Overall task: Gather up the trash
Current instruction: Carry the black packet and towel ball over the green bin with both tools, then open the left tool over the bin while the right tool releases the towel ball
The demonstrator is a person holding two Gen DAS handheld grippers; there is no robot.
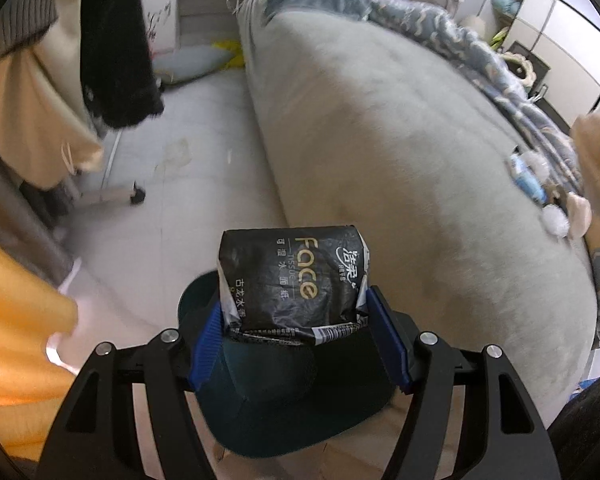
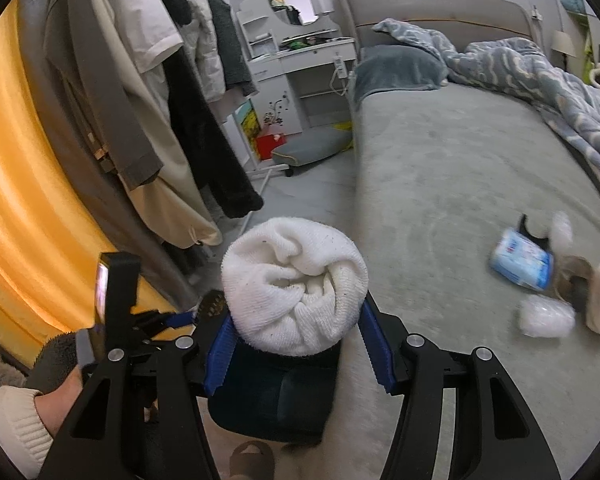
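Note:
My left gripper (image 1: 296,312) is shut on a black crumpled "Face" tissue packet (image 1: 294,280), held above a dark green bin (image 1: 268,392) on the floor beside the bed. My right gripper (image 2: 294,328) is shut on a rolled white towel wad (image 2: 296,284), held above the same dark bin (image 2: 276,392). On the grey bed (image 2: 460,168) lie a blue tissue pack (image 2: 522,264) and a crumpled white tissue (image 2: 546,316); both also show at the right of the left wrist view, the pack (image 1: 526,176) and a white tissue (image 1: 556,218).
A clothes rack with hanging coats (image 2: 148,92) stands at the left before an orange curtain (image 2: 24,184). A white dressing table (image 2: 296,52) and a grey floor cushion (image 2: 312,146) are at the back. A blue quilt (image 2: 540,76) is heaped on the bed's far side.

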